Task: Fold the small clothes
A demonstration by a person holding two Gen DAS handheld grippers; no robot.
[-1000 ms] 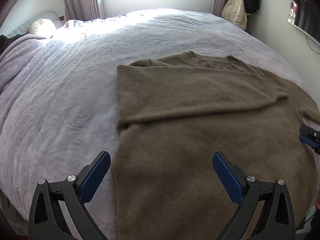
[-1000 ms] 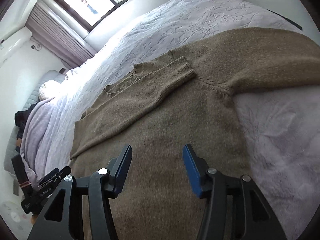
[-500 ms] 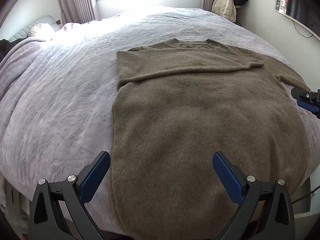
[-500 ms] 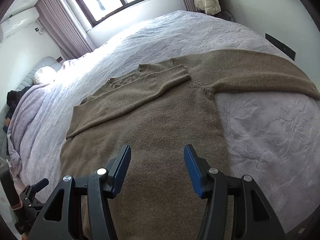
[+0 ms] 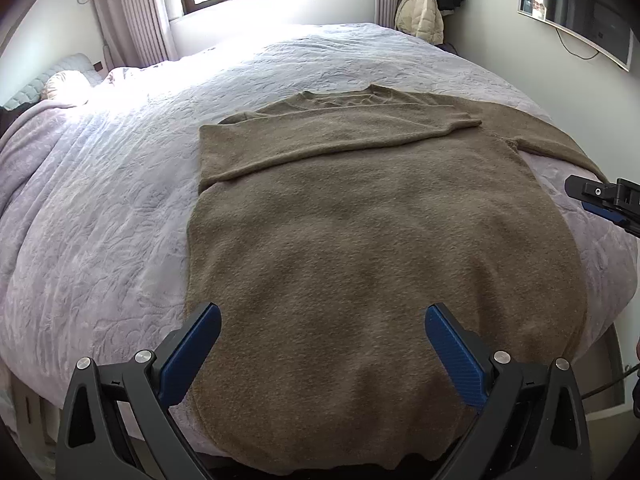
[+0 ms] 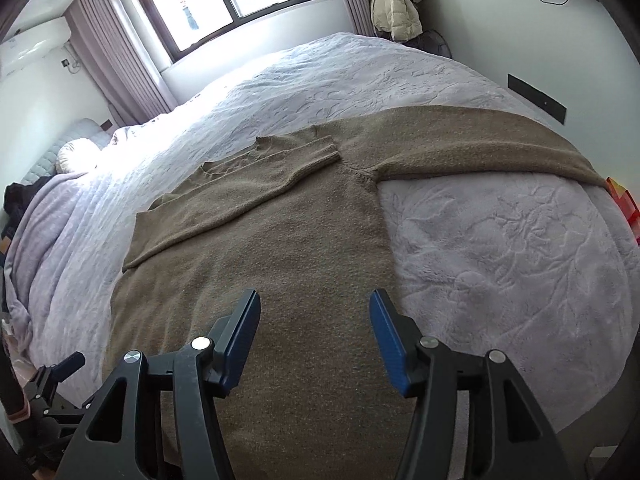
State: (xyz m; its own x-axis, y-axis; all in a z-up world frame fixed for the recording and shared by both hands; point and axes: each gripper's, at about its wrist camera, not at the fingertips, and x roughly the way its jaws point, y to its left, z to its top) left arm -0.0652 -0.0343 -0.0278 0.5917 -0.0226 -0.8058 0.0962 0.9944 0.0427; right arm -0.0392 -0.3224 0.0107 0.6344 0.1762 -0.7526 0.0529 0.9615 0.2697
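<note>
We find the olive-brown knitted sweater flat on the lilac quilted bed, left claw wide open and right claw part open, both empty, and judge its unfolded sleeve may drag and skew the fold.

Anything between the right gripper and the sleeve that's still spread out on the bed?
Nothing visible. The right gripper is open and empty above the sweater's body; the unfolded sleeve lies flat on the bed with only bare bedspread between.
</note>
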